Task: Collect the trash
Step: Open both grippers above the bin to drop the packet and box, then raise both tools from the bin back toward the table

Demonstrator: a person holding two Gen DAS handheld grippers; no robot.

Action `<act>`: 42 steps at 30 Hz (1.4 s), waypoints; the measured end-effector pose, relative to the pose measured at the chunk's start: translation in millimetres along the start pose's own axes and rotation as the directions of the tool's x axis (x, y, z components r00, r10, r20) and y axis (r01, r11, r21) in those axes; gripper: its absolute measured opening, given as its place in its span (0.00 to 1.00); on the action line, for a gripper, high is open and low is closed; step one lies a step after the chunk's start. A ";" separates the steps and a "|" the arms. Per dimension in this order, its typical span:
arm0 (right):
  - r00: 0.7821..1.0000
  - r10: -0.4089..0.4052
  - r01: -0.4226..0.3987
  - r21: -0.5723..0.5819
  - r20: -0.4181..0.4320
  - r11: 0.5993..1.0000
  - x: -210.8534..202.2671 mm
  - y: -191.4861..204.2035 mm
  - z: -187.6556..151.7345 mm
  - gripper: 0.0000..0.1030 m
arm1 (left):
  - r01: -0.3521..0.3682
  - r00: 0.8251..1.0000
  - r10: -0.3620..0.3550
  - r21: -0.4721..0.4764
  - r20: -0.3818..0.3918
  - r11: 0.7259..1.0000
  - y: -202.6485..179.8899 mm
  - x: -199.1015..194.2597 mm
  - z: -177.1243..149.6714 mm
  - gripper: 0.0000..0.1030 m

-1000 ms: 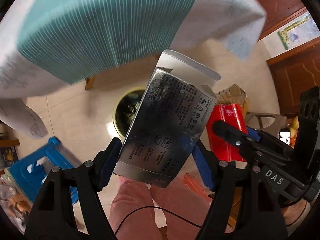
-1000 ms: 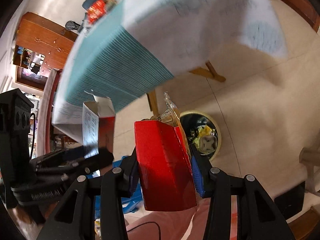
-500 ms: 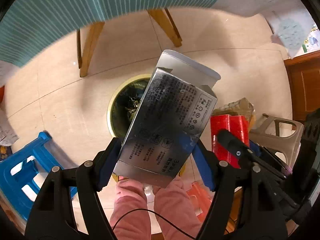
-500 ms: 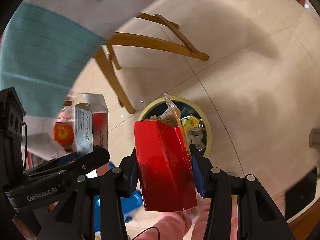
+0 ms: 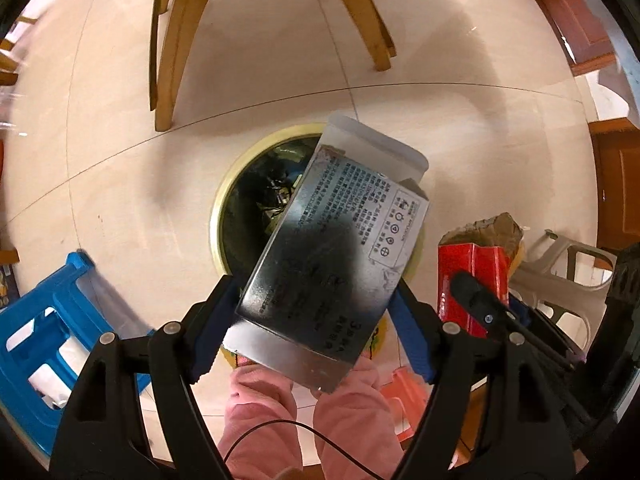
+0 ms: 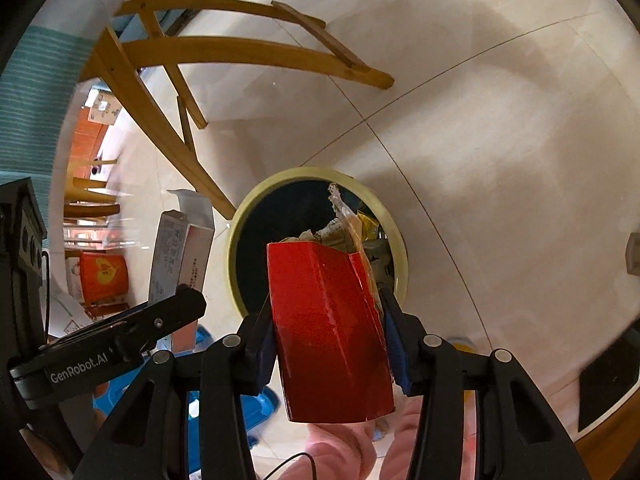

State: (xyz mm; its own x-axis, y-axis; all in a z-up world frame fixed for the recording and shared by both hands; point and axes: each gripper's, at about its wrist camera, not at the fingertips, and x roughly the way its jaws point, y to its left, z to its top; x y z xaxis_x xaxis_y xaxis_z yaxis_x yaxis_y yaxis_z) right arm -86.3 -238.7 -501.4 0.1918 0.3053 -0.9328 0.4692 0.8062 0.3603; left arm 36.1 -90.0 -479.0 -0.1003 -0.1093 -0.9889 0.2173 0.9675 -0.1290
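Both my claws hang over the round, yellow-rimmed waste bin (image 5: 224, 216) on the pale tiled floor (image 5: 460, 128), each carrying a piece of rubbish at the drop stage of the clear-up. My left claw (image 5: 316, 312), pointing straight down, has the silver cardboard carton with printed black text (image 5: 332, 264) between its blue pads (image 5: 408, 332); its jaws are opening, and the carton sits tilted across the bin's mouth with its open white flap toward the far rim. Whether the pads are touching its sides I cannot tell for sure, though the right pad looks to have come away. My right claw (image 6: 328, 344), angled steeply down, is clamped at about half its spread on the glossy red paper box stuffed with crumpled wrappers (image 6: 328, 320), the box's open top reaching over the near rim of the bin as seen from the right wrist. The bin is already partly full of dark scraps. My judgement: the next move calls for finishing the left release so the carton falls clear inside the rim rather than catching on it, then carrying the red box a little further over the opening before letting go. A blue plastic stool (image 5: 44, 340) and the curved wooden legs (image 5: 168, 60) stand nearby.
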 end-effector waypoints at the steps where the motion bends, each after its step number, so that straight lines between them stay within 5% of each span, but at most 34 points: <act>1: 1.000 -0.002 0.002 -0.002 -0.003 1.000 4.0 -0.3 -0.1 0.45 | -0.003 1.000 0.003 0.000 0.003 1.000 3.1 1.3 -0.8 0.72; 14: 1.000 0.021 -0.021 -0.023 0.000 1.000 28.5 31.5 14.3 0.47 | -0.032 0.995 0.039 -0.083 0.094 0.996 51.7 -19.4 -5.1 0.82; 20: 0.999 0.050 -0.050 -0.037 -0.008 0.998 36.0 47.4 21.8 0.58 | -0.018 0.989 0.035 -0.117 0.142 0.993 67.8 -42.0 -15.5 0.82; 24: 0.997 0.069 -0.068 -0.055 0.025 0.996 27.9 57.5 22.6 0.81 | -0.012 0.984 0.035 -0.133 0.176 0.991 73.1 -56.8 -24.9 0.82; 42: 0.988 0.082 -0.069 -0.105 0.133 0.992 -67.7 83.2 -8.8 0.86 | 0.000 0.958 0.033 -0.112 0.285 0.994 67.7 -155.8 -55.9 0.82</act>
State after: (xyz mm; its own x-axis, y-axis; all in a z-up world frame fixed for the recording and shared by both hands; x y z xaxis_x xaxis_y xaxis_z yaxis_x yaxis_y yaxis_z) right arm -67.8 -187.8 -408.4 0.3428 0.3005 -0.8901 0.3618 0.8321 0.4203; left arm 12.1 5.2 -329.5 0.1879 -0.1382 -0.9724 0.1073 0.9870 -0.1196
